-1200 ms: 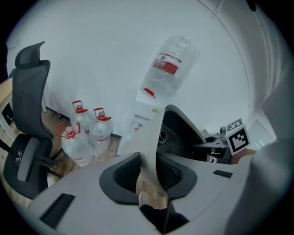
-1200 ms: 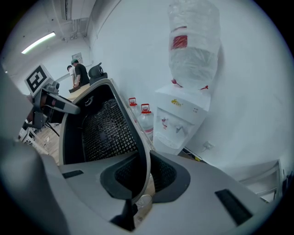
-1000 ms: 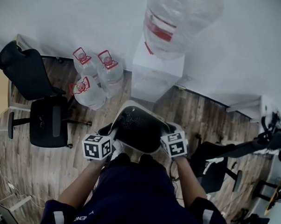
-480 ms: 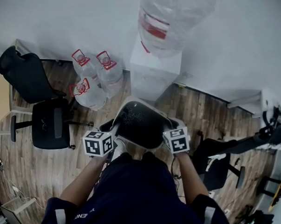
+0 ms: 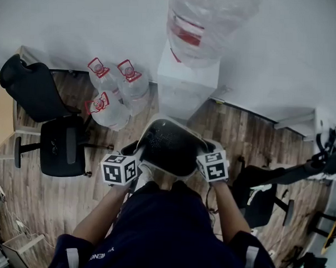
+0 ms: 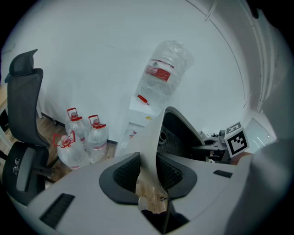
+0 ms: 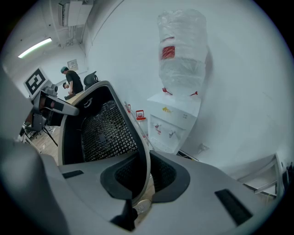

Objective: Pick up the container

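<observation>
The container (image 5: pixel 167 148) is a white bin with a black mesh lining, held up in front of the person's body above the wood floor. My left gripper (image 5: pixel 137 157) is shut on its left rim, and my right gripper (image 5: pixel 203 153) is shut on its right rim. In the left gripper view the white wall of the container (image 6: pixel 154 133) stands pinched between the dark pads of the left gripper (image 6: pixel 148 170). The right gripper view shows the container's rim (image 7: pixel 138 137) clamped by the right gripper (image 7: pixel 147 176), with the mesh inside to the left.
A white water dispenser (image 5: pixel 184 84) with a big clear bottle (image 5: pixel 203 21) on top stands against the wall just ahead. Three water bottles (image 5: pixel 111 95) sit on the floor to its left. A black office chair (image 5: pixel 51 134) is at the left, another chair (image 5: pixel 259 198) at the right.
Both grippers keep their hold on the container. Grippers and container have crept slightly toward the dispenser, and the view has drifted a little.
</observation>
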`<state>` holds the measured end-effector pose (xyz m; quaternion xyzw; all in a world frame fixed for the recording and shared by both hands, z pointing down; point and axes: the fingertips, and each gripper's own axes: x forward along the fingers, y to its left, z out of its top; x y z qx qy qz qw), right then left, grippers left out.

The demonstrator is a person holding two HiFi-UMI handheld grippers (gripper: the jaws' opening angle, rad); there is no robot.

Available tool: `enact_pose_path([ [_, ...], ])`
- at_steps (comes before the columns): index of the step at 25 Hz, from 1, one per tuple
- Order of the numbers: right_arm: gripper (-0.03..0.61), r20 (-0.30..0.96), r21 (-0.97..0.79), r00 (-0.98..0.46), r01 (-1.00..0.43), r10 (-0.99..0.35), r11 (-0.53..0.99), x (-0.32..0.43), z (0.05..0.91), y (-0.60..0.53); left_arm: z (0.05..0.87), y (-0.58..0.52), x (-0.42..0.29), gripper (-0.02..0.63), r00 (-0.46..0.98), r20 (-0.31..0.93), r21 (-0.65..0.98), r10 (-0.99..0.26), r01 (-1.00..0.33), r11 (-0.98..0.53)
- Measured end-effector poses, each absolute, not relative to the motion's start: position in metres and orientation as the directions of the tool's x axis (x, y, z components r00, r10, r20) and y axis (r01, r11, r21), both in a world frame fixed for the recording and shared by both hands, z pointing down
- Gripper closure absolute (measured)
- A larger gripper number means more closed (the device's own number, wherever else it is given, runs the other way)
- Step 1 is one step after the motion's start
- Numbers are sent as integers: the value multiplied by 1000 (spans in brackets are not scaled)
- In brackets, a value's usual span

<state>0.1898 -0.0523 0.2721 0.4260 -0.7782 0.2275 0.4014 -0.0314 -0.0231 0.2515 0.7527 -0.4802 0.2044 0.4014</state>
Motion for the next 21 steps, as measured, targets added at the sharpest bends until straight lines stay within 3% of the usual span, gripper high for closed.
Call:
enact_pose_path([
  [21, 523, 819, -8, -323, -833, -475, 553, 183, 279, -63, 260, -28, -38, 497, 446, 698, 417, -560, -889, -189],
])
